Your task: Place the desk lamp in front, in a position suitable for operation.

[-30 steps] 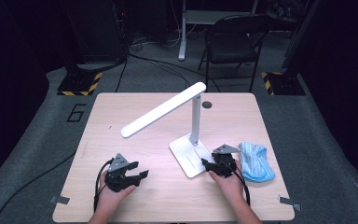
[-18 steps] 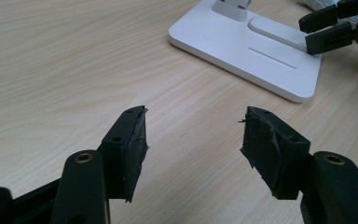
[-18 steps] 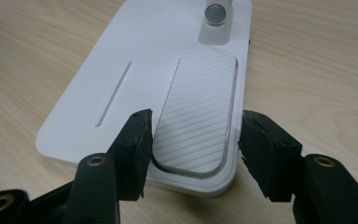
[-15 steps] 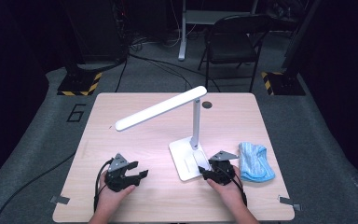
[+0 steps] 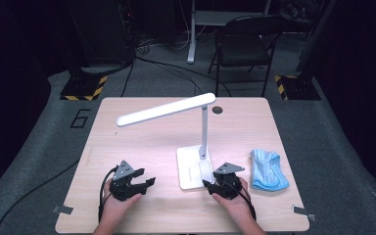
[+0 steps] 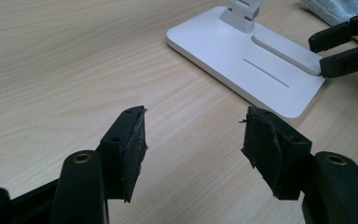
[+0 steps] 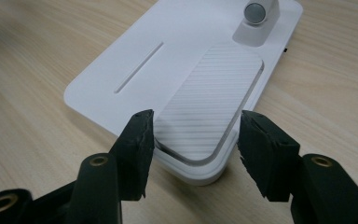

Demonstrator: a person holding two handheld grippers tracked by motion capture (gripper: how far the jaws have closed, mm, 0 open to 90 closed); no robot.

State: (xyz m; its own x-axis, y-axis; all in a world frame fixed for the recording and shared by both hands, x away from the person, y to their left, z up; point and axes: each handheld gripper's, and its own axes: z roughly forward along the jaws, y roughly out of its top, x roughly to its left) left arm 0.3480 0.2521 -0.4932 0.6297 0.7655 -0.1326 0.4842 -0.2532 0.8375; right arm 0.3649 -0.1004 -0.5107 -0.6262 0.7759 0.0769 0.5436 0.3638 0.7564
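Observation:
A white desk lamp stands mid-table, its flat base (image 5: 191, 169) under a thin post (image 5: 204, 129) and a long arm (image 5: 166, 110) reaching left. My right gripper (image 5: 208, 182) is open at the base's near right corner. Its jaws straddle the near end of the ribbed pad (image 7: 214, 102) on the base (image 7: 168, 51) in the right gripper view (image 7: 196, 135). My left gripper (image 5: 148, 182) rests open on the bare wood left of the base, nothing between its pads (image 6: 193, 135). From there I see the base (image 6: 242, 60) and the right gripper (image 6: 340, 49) beyond.
A crumpled blue cloth (image 5: 268, 170) lies right of the right hand, near the table's right edge. A small dark round hole (image 5: 217, 110) sits at the back of the table (image 5: 127, 142). A folding chair (image 5: 242, 46) stands behind the table.
The right gripper has slid back and left to the base's near corner. The lamp arm's free end has risen, so the arm lies flatter. The left gripper has stayed put.

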